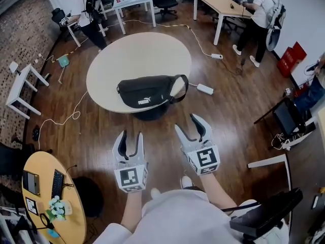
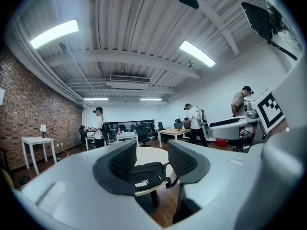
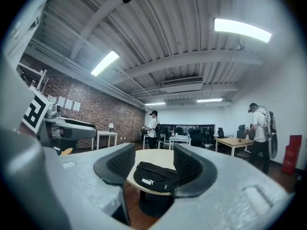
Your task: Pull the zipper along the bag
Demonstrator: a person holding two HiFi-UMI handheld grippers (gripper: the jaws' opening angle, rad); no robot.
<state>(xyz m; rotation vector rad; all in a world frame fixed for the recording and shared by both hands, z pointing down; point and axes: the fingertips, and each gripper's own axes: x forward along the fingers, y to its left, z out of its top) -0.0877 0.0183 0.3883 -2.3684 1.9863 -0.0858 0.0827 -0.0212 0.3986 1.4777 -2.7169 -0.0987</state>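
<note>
A black waist bag [image 1: 152, 91] with a white logo lies on the near edge of a round beige table [image 1: 132, 60]; its strap loops at the right end. Both grippers hover short of the table, pointing level at the bag. My left gripper [image 1: 129, 139] is open with nothing between its fingers, and the bag [image 2: 148, 173] shows far off through its jaws. My right gripper [image 1: 194, 126] is open and empty too, and frames the bag [image 3: 156, 176] in the gap. I cannot make out the zipper pull.
A small round wooden table [image 1: 48, 197] with a keyboard and flowers stands at the lower left. A black chair [image 1: 269, 212] sits at the lower right. Cables and a power strip [image 1: 205, 89] lie on the wood floor. People stand at desks at the back.
</note>
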